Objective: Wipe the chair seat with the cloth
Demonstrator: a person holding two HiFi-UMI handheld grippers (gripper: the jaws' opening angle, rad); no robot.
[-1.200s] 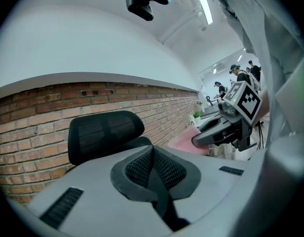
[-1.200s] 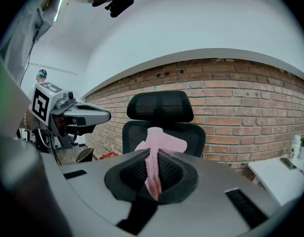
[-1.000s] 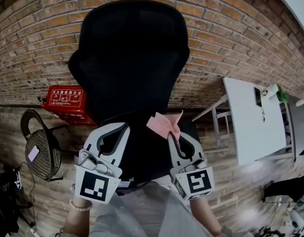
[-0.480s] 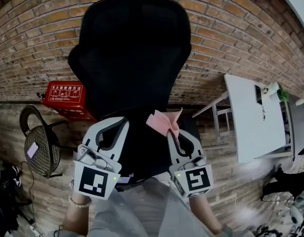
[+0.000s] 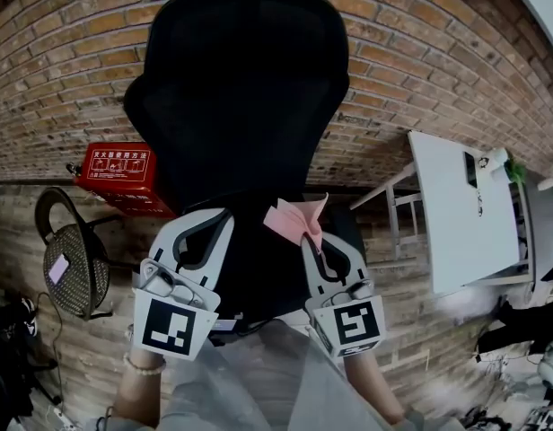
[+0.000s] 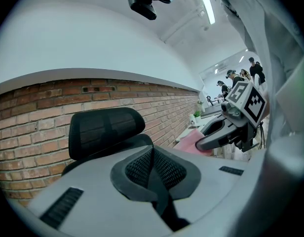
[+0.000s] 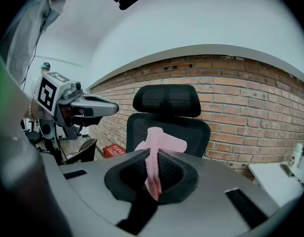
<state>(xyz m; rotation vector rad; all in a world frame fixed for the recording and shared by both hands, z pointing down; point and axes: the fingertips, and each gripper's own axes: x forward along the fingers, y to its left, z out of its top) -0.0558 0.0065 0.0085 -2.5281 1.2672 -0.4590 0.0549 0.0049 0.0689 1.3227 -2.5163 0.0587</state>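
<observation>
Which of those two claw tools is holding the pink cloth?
The right gripper: its jaws pinch the pink cloth. The left gripper is shut on nothing.

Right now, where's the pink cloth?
The pink cloth is right of centre in the head view, clamped in the right gripper, over the black chair, beside the left gripper.

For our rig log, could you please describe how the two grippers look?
The left gripper and right gripper are pale grey plastic with black-lined jaws, each carrying a cube of black-and-white square markers. The person wears a bead bracelet on the left.
</observation>
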